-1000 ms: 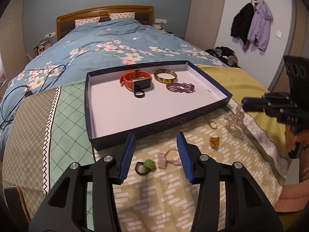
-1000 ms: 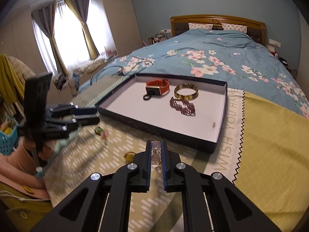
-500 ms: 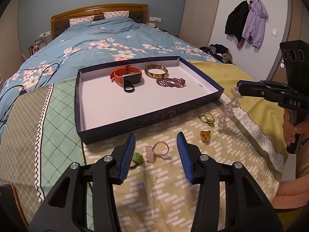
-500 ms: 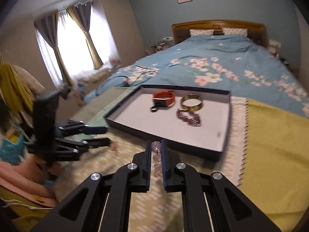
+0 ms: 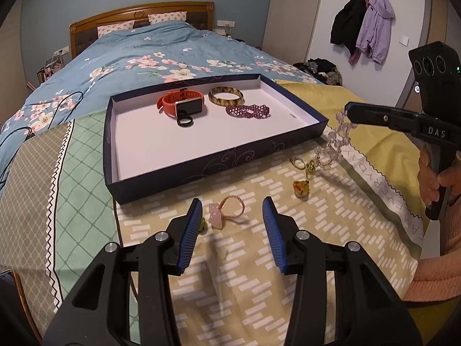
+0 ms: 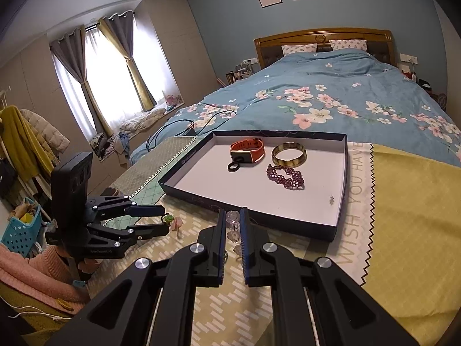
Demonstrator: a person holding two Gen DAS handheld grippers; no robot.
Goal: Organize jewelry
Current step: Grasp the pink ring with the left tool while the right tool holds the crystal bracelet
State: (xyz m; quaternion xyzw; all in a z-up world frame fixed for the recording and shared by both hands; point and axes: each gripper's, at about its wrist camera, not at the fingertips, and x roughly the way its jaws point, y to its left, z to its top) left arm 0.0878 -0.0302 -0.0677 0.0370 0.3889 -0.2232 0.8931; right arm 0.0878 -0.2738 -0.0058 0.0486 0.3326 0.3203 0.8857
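- Right gripper (image 6: 232, 225) is clamped on a clear crystal bead bracelet (image 5: 335, 141), which dangles from its tips just right of the shallow dark-blue box (image 5: 219, 161) on the bed.
- Left gripper (image 5: 230, 216) has its jaws apart and closing, pressing on nothing; a pink stone ring with a thin band (image 5: 227, 210) lies between the blue pads, a small green ring (image 6: 168, 218) by the left pad.
- Only the left wrist view shows the bracelet's full hanging length and an amber ring (image 5: 301, 188) near it.
- Inside the box lie an orange watch (image 5: 180, 104), black ring (image 5: 184, 121), tortoiseshell bangle (image 5: 226, 96) and purple beaded bracelet (image 5: 247, 111).
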